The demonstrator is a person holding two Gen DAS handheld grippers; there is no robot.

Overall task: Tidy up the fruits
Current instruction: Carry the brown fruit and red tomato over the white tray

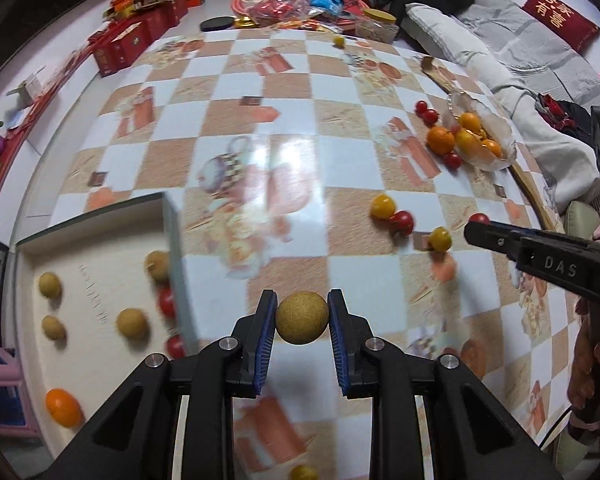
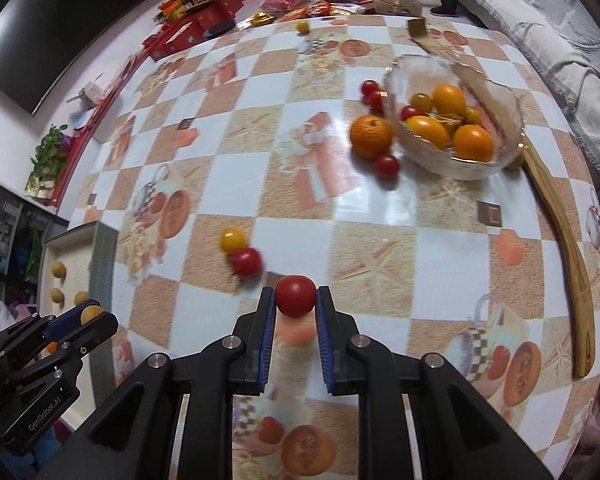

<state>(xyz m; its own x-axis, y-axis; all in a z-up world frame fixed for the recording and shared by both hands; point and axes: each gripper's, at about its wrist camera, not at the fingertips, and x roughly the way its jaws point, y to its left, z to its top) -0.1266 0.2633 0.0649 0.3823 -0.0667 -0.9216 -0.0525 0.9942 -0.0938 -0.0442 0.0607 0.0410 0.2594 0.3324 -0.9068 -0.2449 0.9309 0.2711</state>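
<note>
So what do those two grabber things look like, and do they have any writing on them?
Both are black plastic, with angular frames and round silver bolts. The left gripper and right gripper each have two flat fingers lined with ribbed blue pads. Seen from the side, the right one reads "DAS" in pale letters, the left one "GenRobot.AI". A thin black cable hangs beside the right one.

Both wrist cameras are looking forward along their claws, close above the table (image 1: 284, 128). Both are sharing the glass bowl (image 1: 504, 136) (image 2: 512, 120).
</note>
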